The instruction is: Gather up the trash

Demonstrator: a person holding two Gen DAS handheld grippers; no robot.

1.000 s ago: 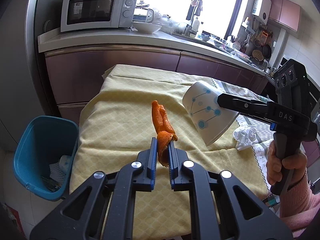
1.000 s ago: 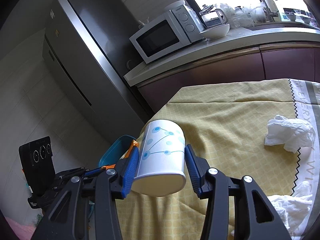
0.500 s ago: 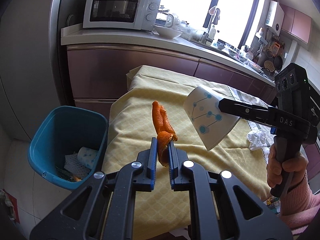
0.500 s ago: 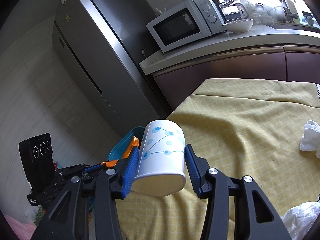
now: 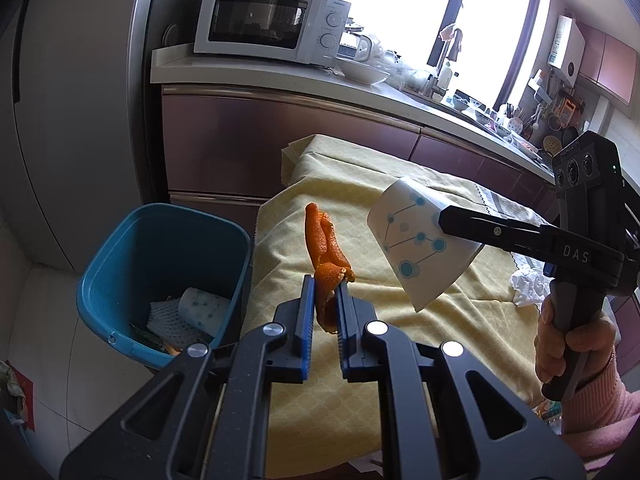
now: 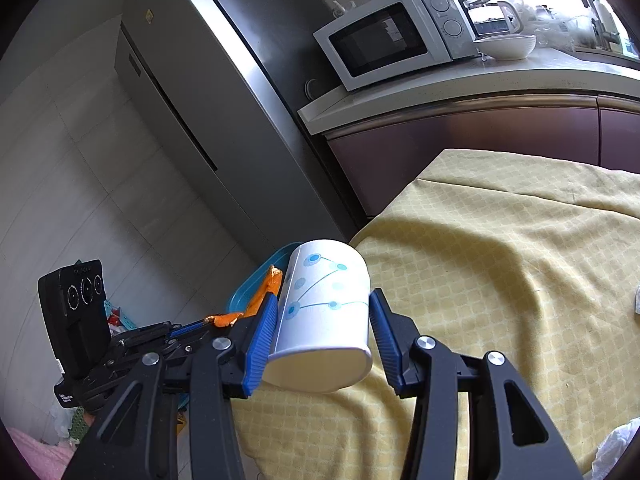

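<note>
— Well, what are the two grippers carrying over the yellow-clothed bench (image 5: 432, 320)?

— Left gripper (image 5: 324, 300): jaws nearly closed on a strip of orange peel (image 5: 322, 244). Right gripper (image 6: 320, 316): jaws clamped on a tilted paper cup (image 6: 324, 304) with blue dots.

— And around them?

— Beside the bench's edge on the floor stands a blue bin (image 5: 160, 248), another cup and netting inside. Crumpled tissue (image 5: 528, 286) lies on the cloth; a microwave (image 5: 268, 22) sits on the far counter.
</note>
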